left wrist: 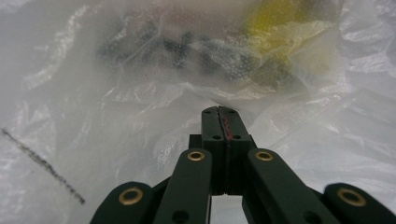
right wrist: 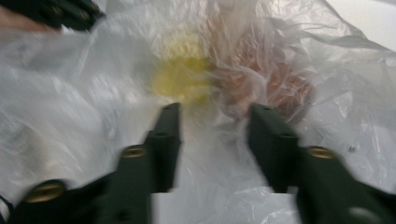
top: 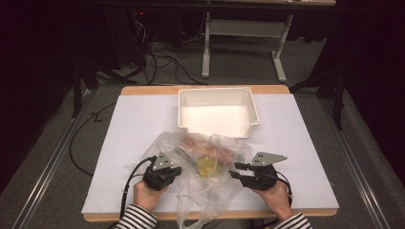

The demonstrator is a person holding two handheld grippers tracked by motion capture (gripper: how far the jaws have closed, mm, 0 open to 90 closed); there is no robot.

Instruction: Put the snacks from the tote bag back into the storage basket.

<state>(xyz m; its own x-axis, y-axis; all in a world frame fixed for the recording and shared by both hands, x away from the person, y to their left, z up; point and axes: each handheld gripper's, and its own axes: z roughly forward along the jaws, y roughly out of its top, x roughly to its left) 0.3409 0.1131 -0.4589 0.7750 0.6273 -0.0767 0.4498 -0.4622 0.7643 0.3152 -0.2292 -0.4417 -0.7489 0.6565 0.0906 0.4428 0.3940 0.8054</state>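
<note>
A crumpled clear plastic bag (top: 210, 167) lies on the white tabletop (top: 138, 124) near the front edge. Inside it show a yellow item (top: 206, 164) and a reddish-brown item (top: 212, 145). My left gripper (top: 179, 170) sits at the bag's left side; in the left gripper view its jaws (left wrist: 223, 114) are shut together, with bag film bunched at their tips. My right gripper (top: 236, 170) is at the bag's right side. In the right gripper view its jaws (right wrist: 215, 112) stand apart over the film, with the yellow item (right wrist: 180, 77) and reddish item (right wrist: 275, 86) just beyond.
An empty white plastic bin (top: 215, 89) stands at the back middle of the table, just behind the bag. The table's front edge runs close under both hands. Cables and a metal frame stand on the floor beyond the table.
</note>
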